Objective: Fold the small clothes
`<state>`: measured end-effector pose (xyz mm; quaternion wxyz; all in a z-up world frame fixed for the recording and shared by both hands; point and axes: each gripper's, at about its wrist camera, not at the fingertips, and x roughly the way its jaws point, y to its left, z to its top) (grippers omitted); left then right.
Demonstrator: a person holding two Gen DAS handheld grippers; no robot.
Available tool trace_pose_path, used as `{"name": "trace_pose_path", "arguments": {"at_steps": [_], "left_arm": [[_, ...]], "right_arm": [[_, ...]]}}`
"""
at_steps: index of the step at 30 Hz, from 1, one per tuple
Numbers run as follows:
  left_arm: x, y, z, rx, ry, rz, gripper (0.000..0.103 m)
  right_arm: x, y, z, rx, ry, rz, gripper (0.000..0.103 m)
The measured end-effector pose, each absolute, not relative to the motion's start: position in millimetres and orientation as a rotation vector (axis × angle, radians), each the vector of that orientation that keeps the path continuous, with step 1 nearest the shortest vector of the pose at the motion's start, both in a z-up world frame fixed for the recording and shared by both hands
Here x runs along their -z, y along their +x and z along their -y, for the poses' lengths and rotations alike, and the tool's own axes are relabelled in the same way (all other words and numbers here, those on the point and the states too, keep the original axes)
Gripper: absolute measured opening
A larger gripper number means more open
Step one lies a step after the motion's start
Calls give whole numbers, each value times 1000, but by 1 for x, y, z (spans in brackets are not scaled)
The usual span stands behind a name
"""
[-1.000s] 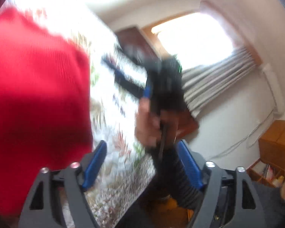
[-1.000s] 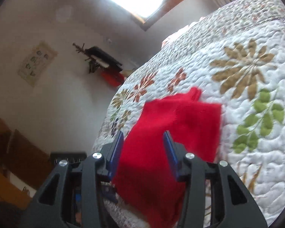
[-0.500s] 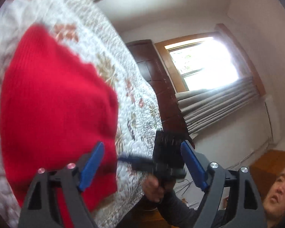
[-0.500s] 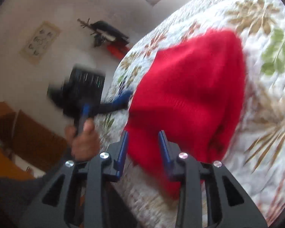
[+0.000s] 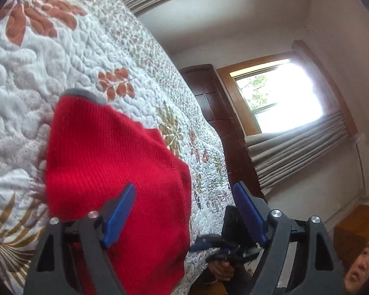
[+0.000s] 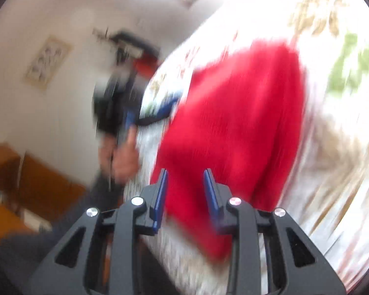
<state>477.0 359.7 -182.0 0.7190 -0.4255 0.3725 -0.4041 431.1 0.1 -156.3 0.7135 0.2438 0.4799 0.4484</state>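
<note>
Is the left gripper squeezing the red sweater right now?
No, the left gripper is wide open, with the red sweater lying loose on the quilt.

Home bedroom, bed under a white floral quilt (image 5: 91,56), dark wooden door (image 5: 219,113), wood-framed window (image 5: 280,93) with grey curtains (image 5: 305,145), framed picture (image 6: 48,61) on a pale wall, orange-brown wooden furniture (image 6: 29,184) along the side
</note>
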Motion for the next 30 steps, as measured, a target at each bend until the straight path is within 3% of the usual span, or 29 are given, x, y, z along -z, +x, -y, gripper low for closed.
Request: {"name": "trace_pose_path", "arguments": {"at_steps": [3, 5, 7, 8, 9, 11, 13, 14, 18, 22, 30], "left_arm": [[198, 481, -363, 843, -967, -876, 84], [202, 478, -365, 843, -965, -867, 83], [200, 476, -370, 841, -991, -864, 83], [199, 474, -372, 833, -995, -866, 83], [195, 469, -375, 821, -989, -867, 84], [187, 454, -380, 781, -957, -873, 87], [174, 423, -386, 693, -883, -891, 99], [165, 402, -386, 624, -810, -896, 99], [116, 296, -360, 373, -395, -827, 99], [82, 183, -335, 198, -275, -679, 99], [53, 50, -294, 77, -164, -704, 99]], "right_arm": [[163, 485, 7, -907, 647, -1051, 31], [186, 513, 9, -826, 669, -1101, 21], [203, 522, 15, -792, 705, -1136, 0], [204, 521, 22, -785, 727, -1128, 0], [202, 516, 27, -774, 741, -1112, 3], [186, 497, 40, -746, 751, -1067, 24], [163, 470, 52, -712, 720, -1010, 51], [148, 449, 56, -695, 682, -979, 55], [95, 352, 57, -550, 414, -841, 96], [71, 240, 30, -381, 153, -758, 100], [44, 85, -1, -264, 13, -669, 100]]}}
